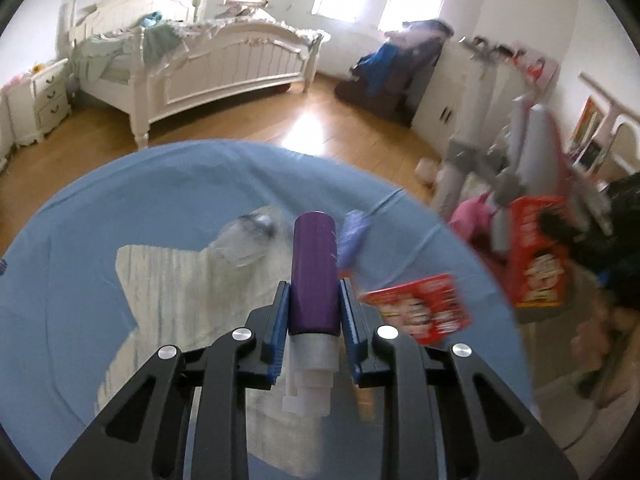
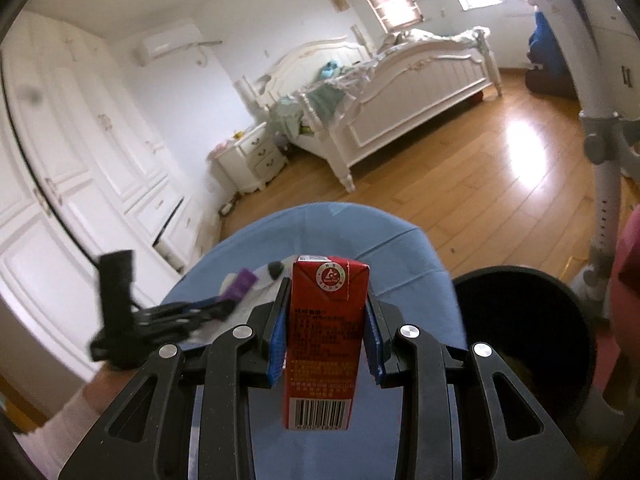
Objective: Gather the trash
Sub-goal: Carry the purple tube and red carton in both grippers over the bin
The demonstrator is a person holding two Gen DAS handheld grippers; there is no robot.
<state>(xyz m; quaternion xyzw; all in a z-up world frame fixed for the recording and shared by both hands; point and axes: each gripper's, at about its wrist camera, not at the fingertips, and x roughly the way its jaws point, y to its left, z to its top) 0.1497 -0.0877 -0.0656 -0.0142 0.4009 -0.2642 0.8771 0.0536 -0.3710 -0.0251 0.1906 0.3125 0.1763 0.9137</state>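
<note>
Left gripper point(image 1: 314, 296) clamps a purple tube point(image 1: 314, 272), long axis running forward along the fingers, above the blue-covered table point(image 1: 80, 260). Right gripper point(image 2: 326, 332) pinches an upright red carton point(image 2: 320, 340); the black bin point(image 2: 520, 320) lies just to its right, nearer this hand.

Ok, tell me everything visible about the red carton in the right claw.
The red carton is a small rectangular drink box, seemingly coated paperboard, with a round white-ringed logo on its folded top flap, fine pale print down the side and a barcode at the near end. It looks intact. The right claw clamps it between blue pads, above the blue tablecloth, left of the black bin.
</note>
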